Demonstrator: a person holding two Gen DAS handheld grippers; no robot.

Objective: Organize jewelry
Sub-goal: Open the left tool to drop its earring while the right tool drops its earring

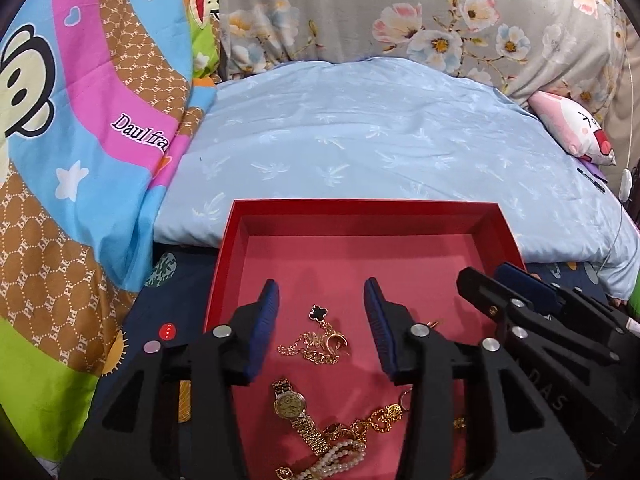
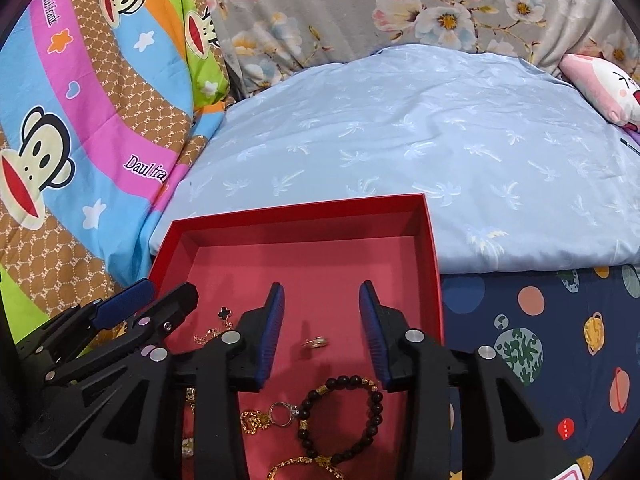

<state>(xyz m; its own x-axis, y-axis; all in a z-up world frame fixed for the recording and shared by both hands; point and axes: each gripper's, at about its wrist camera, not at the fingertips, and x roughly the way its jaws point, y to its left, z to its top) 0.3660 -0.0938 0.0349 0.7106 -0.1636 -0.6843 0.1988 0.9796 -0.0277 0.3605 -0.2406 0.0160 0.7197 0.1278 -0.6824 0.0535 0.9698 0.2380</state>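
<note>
A red box (image 1: 360, 206) lies on the bed with jewelry on its pink floor. In the left wrist view my left gripper (image 1: 321, 292) is open over a gold chain (image 1: 316, 346) with a black clover pendant (image 1: 319, 313); the pads touch neither. Nearer lie a gold watch (image 1: 290, 402) and a pearl bracelet (image 1: 340, 456). My right gripper (image 2: 322, 288) is open above a small ring (image 2: 315, 343), clear of it. A black bead bracelet (image 2: 340, 412) and a stone ring (image 2: 282, 414) lie closer. Each gripper shows in the other's view: right gripper (image 1: 488, 274), left gripper (image 2: 170, 288).
A pale blue pillow (image 1: 360, 140) lies just behind the box. A bright cartoon monkey quilt (image 1: 80, 140) is piled on the left, a floral cushion (image 1: 400, 12) at the back. The dark planet-print sheet (image 2: 540, 340) spreads to the right of the box. A pink plush (image 1: 572, 132) sits far right.
</note>
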